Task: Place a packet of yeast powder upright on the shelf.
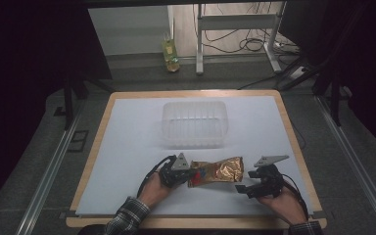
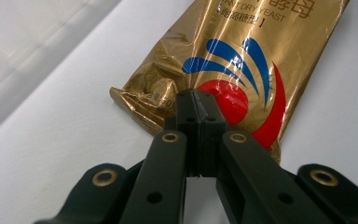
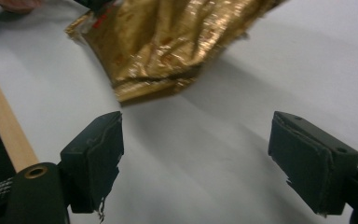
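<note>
Pouch: I'm seeing the gold yeast pouch (image 1: 218,170) lying on the white table sheet (image 1: 127,147), between my two grippers, near the front edge.
Left gripper (image 2: 200,100): jaws pressing together on the pouch's near end.
Right gripper (image 3: 196,158): jaws standing wide apart, sitting just beside the pouch's other end, not touching.
Clear tub (image 1: 195,123): sitting behind the pouch, apart.

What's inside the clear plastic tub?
Nothing visible: the clear plastic tub looks empty in the high view, with only its ribbed walls and the white table cover showing through. The gold yeast packet lies outside it, nearer the person.
</note>
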Demonstrator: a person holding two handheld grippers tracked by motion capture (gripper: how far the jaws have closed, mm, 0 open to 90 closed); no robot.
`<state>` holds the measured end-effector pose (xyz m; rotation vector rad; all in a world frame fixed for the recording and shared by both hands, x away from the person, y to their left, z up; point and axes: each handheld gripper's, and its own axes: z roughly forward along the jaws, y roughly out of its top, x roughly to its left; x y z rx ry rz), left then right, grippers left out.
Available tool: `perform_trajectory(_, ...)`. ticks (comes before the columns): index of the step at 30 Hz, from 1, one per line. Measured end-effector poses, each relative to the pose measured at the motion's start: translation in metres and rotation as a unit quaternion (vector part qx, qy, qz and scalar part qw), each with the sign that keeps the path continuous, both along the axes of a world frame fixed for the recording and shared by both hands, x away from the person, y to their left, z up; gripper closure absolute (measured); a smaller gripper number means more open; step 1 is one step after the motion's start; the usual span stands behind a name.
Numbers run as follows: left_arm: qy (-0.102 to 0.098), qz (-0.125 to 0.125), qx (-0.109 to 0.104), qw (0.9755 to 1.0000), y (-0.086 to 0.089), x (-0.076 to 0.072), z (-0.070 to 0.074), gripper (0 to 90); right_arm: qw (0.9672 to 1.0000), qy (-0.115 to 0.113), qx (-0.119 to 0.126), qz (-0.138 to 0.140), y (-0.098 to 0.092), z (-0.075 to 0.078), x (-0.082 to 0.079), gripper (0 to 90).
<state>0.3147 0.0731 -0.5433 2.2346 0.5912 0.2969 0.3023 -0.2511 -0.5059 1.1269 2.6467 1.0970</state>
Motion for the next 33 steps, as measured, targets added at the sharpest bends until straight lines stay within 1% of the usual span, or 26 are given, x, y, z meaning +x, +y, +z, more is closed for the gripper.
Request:
perform_trajectory(2, 0.0, 0.0, 0.0, 1.0, 0.0, 0.0, 0.0, 89.8, 1.0, 0.002, 0.002, 0.002, 0.001, 0.0, 0.0, 18.3)
perform_trajectory(3, 0.001, 0.0, -0.001, 1.0, 0.0, 0.0, 0.0, 89.8, 0.9999, 0.005, 0.009, 0.007, 0.004, 0.001, 0.002, 18.2)
perform_trajectory(6, 0.0, -0.002, -0.001, 1.0, 0.001, 0.0, 0.0, 89.8, 0.9998, 0.009, 0.015, 0.009, 0.007, 0.001, 0.004, 18.2)
perform_trajectory(7, 0.004, 0.003, -0.008, 1.0, 0.0, 0.0, -0.001, 89.8, 0.9995, 0.015, 0.022, 0.015, 0.01, 0.001, 0.007, 18.2)
perform_trajectory(11, 0.007, 0.007, -0.016, 0.9998, 0.0, 0.0, -0.001, 89.8, 0.999, 0.024, 0.035, 0.018, 0.017, 0.0, 0.012, 18.2)
perform_trajectory(16, 0.007, 0.006, -0.015, 0.9998, 0.0, 0.0, -0.001, 89.8, 0.9984, 0.032, 0.039, 0.024, 0.025, 0.0, 0.018, 18.2)
perform_trajectory(18, 0.007, 0.006, -0.015, 0.9998, 0.0, 0.0, -0.001, 89.8, 0.9981, 0.039, 0.04, 0.028, 0.032, -0.001, 0.025, 18.1)
perform_trajectory(20, 0.007, 0.006, -0.015, 0.9998, 0.0, 0.0, -0.001, 89.7, 0.998, 0.039, 0.041, 0.028, 0.034, -0.001, 0.026, 18.1)
perform_trajectory(21, 0.008, 0.006, -0.015, 0.9998, 0.0, 0.0, -0.001, 89.7, 0.9974, 0.045, 0.049, 0.028, 0.038, 0.001, 0.03, 18.0)
perform_trajectory(23, 0.008, 0.006, -0.015, 0.9998, 0.0, 0.0, -0.001, 89.8, 0.997, 0.049, 0.056, 0.024, 0.04, 0.003, 0.034, 18.4)
perform_trajectory(25, 0.008, 0.005, -0.015, 0.9998, 0.0, 0.0, -0.001, 89.7, 0.9965, 0.054, 0.06, 0.022, 0.041, 0.004, 0.037, 20.2)
perform_trajectory(26, 0.008, 0.003, -0.012, 0.9999, 0.001, 0.001, -0.001, 89.7, 0.9962, 0.057, 0.062, 0.021, 0.042, 0.005, 0.038, 21.7)
perform_trajectory(30, 0.007, 0.003, -0.011, 0.9999, 0.001, 0.0, -0.001, 89.7, 0.9954, 0.068, 0.067, 0.014, 0.044, 0.01, 0.044, 30.8)
perform_trajectory(31, 0.005, 0.0, -0.005, 1.0, 0.001, 0.0, 0.0, 89.7, 0.9948, 0.073, 0.07, 0.012, 0.044, 0.012, 0.045, 32.6)
perform_trajectory(32, 0.005, 0.0, -0.005, 1.0, 0.001, 0.0, 0.0, 89.7, 0.9948, 0.073, 0.07, 0.012, 0.044, 0.012, 0.045, 32.6)
perform_trajectory(33, 0.003, 0.001, -0.005, 1.0, 0.001, 0.0, 0.0, 89.7, 0.9927, 0.086, 0.083, 0.014, 0.044, 0.015, 0.048, 37.9)
